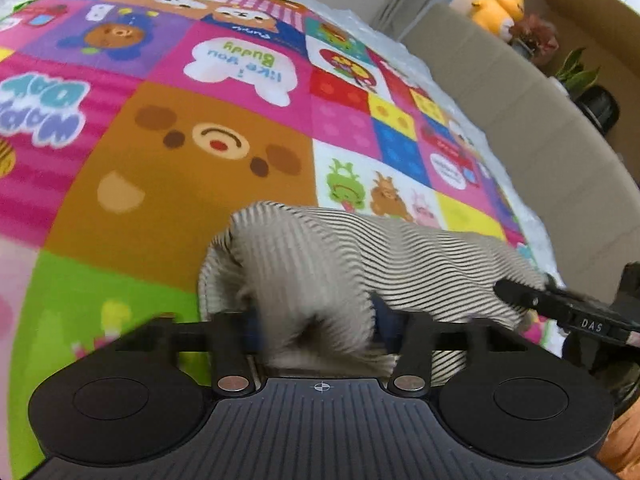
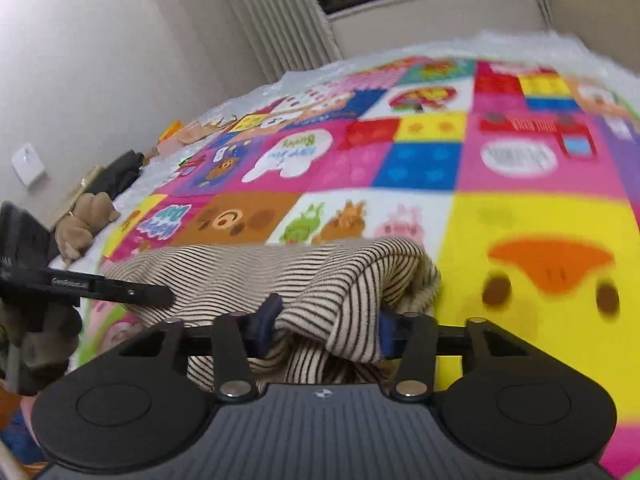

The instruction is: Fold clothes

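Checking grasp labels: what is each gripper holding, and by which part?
Both have the striped garment bunched between their pads: left gripper at one end, right gripper at the other. Whether the pads actually clamp it cannot be told.

Cartoon patchwork blanket (image 1: 180,168), yellow plush toy (image 1: 498,6), potted plant (image 1: 592,88)

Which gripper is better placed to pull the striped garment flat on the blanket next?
Neither clearly. Left gripper and right gripper each have a bunch of the striped garment between their fingers, at opposite ends. Probably both should pull together.
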`<state>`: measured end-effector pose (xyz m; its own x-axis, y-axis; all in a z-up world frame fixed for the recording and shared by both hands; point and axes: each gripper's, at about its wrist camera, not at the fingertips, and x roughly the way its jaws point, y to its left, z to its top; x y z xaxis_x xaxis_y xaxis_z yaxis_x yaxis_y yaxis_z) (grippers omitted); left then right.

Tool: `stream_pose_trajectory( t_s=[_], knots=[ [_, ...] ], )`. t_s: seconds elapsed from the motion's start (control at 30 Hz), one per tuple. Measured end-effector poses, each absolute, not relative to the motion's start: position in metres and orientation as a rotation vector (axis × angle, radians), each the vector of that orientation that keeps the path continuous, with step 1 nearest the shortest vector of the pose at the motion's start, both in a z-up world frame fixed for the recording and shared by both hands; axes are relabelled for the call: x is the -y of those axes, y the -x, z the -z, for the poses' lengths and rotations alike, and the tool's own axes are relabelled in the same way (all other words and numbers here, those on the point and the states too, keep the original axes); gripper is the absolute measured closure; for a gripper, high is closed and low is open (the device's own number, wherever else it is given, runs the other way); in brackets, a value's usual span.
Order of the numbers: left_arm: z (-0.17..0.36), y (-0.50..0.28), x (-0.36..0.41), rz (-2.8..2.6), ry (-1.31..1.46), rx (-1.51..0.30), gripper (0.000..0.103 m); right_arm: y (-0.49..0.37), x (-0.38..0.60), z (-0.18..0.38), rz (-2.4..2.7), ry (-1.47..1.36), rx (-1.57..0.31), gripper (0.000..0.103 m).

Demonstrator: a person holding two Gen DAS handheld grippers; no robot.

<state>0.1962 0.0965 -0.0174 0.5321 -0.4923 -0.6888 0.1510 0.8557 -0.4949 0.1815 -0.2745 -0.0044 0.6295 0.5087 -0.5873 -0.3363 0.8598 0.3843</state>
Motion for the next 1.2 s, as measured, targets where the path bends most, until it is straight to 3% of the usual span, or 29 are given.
stream_pose_trajectory(
  t_s=[0.23, 0.4, 0.73, 1.0, 1.07, 1.1, 1.2],
  knots=[
    [-0.011, -0.241, -0.099, 0.375, 0.360, -0.826, 0.073, -0.240, 0.268, 0.002, -0.464, -0.307, -0.709, 0.074],
    [-0.040, -0.211, -0.101, 0.425, 0.332, -0.760, 0.073, -0.216, 0.273, -0.014, -0.505, -0.278, -0.665, 0.075],
    [-0.029, -0.125, -0.092, 0.519, 0.286, -0.816, 0.073, -0.134, 0.289, -0.024, -0.561, -0.257, -0.668, 0.075],
    [0.011, -0.112, -0.105, 0.464, 0.342, -0.909, 0.071, -0.109, 0.290, 0.024, -0.525, -0.271, -0.800, 0.074],
    [0.015, -0.112, -0.108, 0.459, 0.365, -0.918, 0.064, -0.107, 0.291, 0.023, -0.520, -0.271, -0.779, 0.071],
    [0.015, -0.112, -0.109, 0.463, 0.374, -0.918, 0.061, -0.106, 0.292, 0.023, -0.518, -0.271, -0.769, 0.065],
    [0.014, -0.112, -0.106, 0.489, 0.375, -0.910, 0.038, -0.108, 0.292, 0.020, -0.519, -0.258, -0.736, 0.046]
  ],
)
